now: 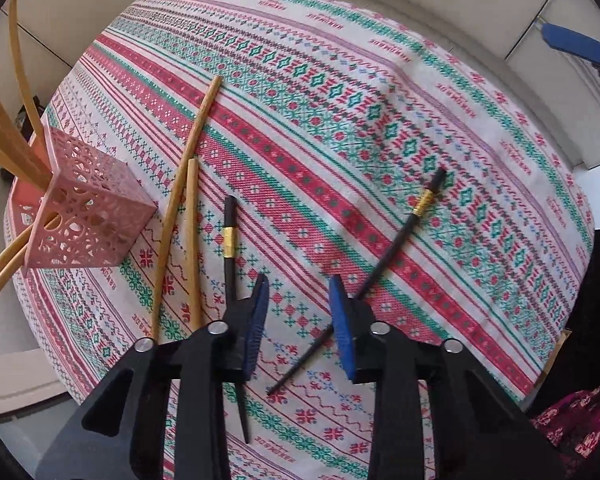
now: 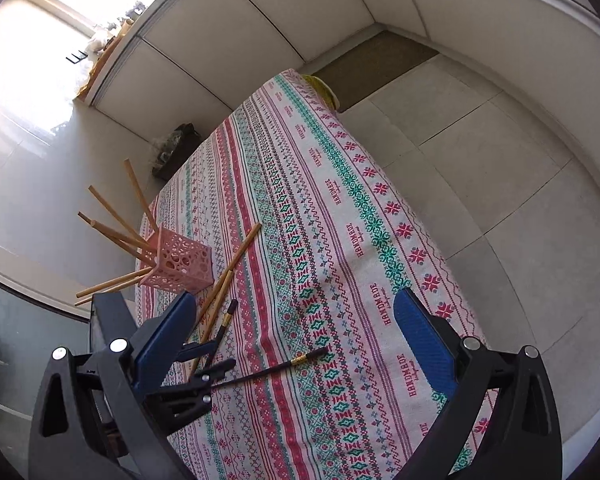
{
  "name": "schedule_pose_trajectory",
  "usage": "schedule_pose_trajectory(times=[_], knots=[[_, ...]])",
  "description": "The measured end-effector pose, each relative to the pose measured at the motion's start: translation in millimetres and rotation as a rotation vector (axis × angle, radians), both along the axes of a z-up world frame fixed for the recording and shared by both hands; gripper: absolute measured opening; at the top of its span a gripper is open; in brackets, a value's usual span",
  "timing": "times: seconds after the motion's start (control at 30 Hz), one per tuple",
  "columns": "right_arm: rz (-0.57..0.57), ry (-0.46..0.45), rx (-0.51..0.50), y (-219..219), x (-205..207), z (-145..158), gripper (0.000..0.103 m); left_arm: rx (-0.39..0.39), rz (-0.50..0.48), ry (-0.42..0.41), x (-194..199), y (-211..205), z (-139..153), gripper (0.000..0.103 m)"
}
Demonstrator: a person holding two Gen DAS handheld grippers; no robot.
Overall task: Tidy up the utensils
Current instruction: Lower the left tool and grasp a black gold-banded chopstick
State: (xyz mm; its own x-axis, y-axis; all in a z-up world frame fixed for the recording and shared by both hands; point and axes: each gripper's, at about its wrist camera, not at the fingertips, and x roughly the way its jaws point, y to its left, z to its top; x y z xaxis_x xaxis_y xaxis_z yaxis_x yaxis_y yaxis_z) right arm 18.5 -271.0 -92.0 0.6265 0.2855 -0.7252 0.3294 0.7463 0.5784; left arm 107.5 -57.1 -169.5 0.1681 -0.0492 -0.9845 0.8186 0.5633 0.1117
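A pink perforated holder (image 1: 88,216) stands at the table's left edge with several wooden chopsticks (image 1: 4,136) in it; it also shows in the right wrist view (image 2: 180,260). Two wooden chopsticks (image 1: 184,184) and two black chopsticks with gold bands, one on the left (image 1: 230,240) and one on the right (image 1: 400,236), lie on the patterned cloth (image 1: 340,120). My left gripper (image 1: 300,312) is open and empty, just above the cloth between the two black chopsticks. My right gripper (image 2: 296,328) is wide open and empty, higher above the table; the left gripper (image 2: 196,368) shows below it.
The table's left and far edges drop to a tiled floor (image 2: 480,152). A dark box (image 2: 176,152) sits on the floor beyond the table. The right gripper's blue pad (image 1: 572,42) shows at the upper right of the left wrist view.
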Motion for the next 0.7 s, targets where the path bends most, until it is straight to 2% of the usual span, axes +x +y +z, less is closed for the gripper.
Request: schedule_pose_trajectory(times=[0.2, 0.43, 0.57, 0.6, 0.63, 0.7], knots=[[0.004, 0.016, 0.013, 0, 1, -3, 0.096, 0.041, 0.034, -0.051, 25, -1, -8, 0.024], [0.006, 0.024, 0.025, -1, 1, -5, 0.096, 0.071, 0.048, -0.038, 46, -4, -23, 0.025], [0.003, 0.038, 0.031, -2, 3, -9, 0.096, 0.05, 0.068, -0.015, 60, 0, -25, 0.024], [0.005, 0.043, 0.032, -1, 3, -9, 0.096, 0.044, 0.076, -0.009, 59, 1, -25, 0.019], [0.008, 0.048, 0.033, -1, 4, -10, 0.096, 0.031, 0.091, 0.005, 58, 3, -25, 0.01], [0.018, 0.064, 0.029, 1, 5, -13, 0.096, 0.006, 0.129, 0.024, 52, 7, -24, 0.006]])
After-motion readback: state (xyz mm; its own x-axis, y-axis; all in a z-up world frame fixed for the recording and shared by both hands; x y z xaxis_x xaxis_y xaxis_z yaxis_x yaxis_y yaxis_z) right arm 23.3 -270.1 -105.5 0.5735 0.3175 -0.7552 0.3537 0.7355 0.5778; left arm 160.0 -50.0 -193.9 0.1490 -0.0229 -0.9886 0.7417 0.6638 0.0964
